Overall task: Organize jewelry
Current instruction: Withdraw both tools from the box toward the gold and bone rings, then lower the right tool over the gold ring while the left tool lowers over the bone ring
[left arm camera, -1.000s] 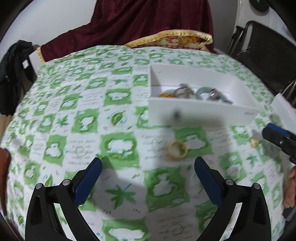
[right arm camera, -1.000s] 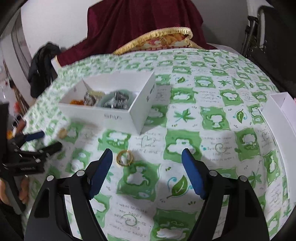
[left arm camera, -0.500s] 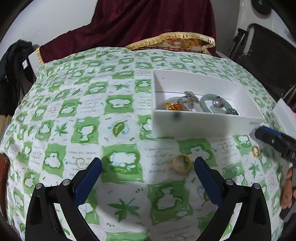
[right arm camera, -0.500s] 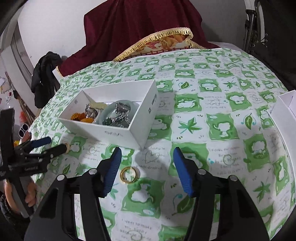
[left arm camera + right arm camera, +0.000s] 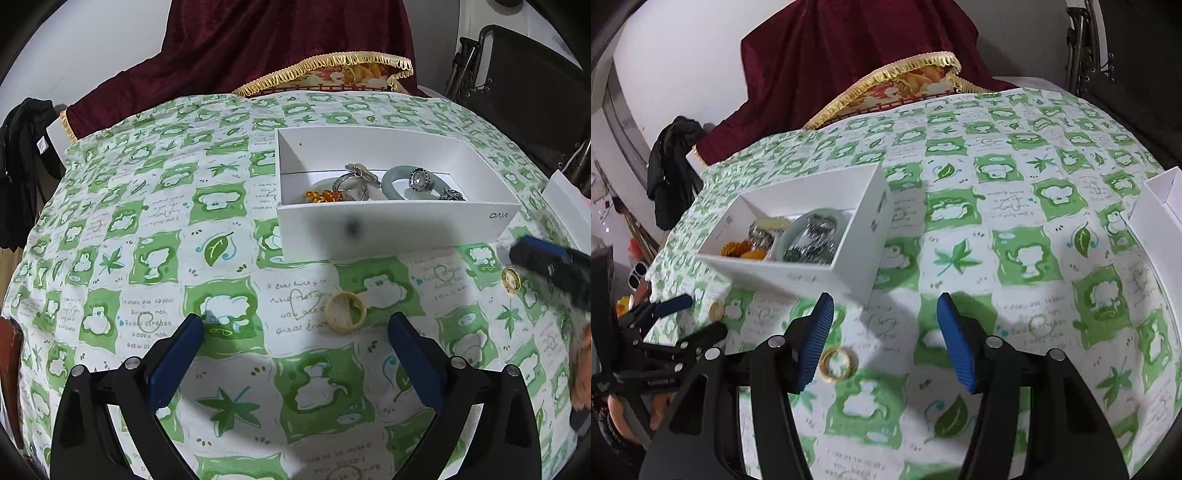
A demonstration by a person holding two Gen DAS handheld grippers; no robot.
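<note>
We are holding the left gripper point(image 5: 295, 338) with its blue pads spread wide and gripping nothing; it is hovering low over the green-and-white tablecloth point(image 5: 147, 206). The cream ring point(image 5: 345, 311) is lying flat on the cloth in the gap ahead of the pads, closer to the right pad, on the near side of the white box point(image 5: 391, 232). We are holding the right gripper point(image 5: 884, 339) open too, moderately wide and empty. The gold ring point(image 5: 837, 363) is lying on the cloth just beside its left pad point(image 5: 814, 343), below the near corner of the white box point(image 5: 857, 266); we cannot tell whether pad and ring are touching. In the left wrist view this gold ring point(image 5: 511, 280) is showing to the right of the box's front wall, right by the right gripper's blurred tip. Inside the box, a pale green bangle point(image 5: 397, 181), silver rings point(image 5: 421, 180) and an amber piece point(image 5: 321, 195) are sitting together. A second white box point(image 5: 1156, 218) is standing well off from the first box, at the cloth's right edge. Dark red fabric point(image 5: 288, 44) is hanging beyond the box's far side.
</note>
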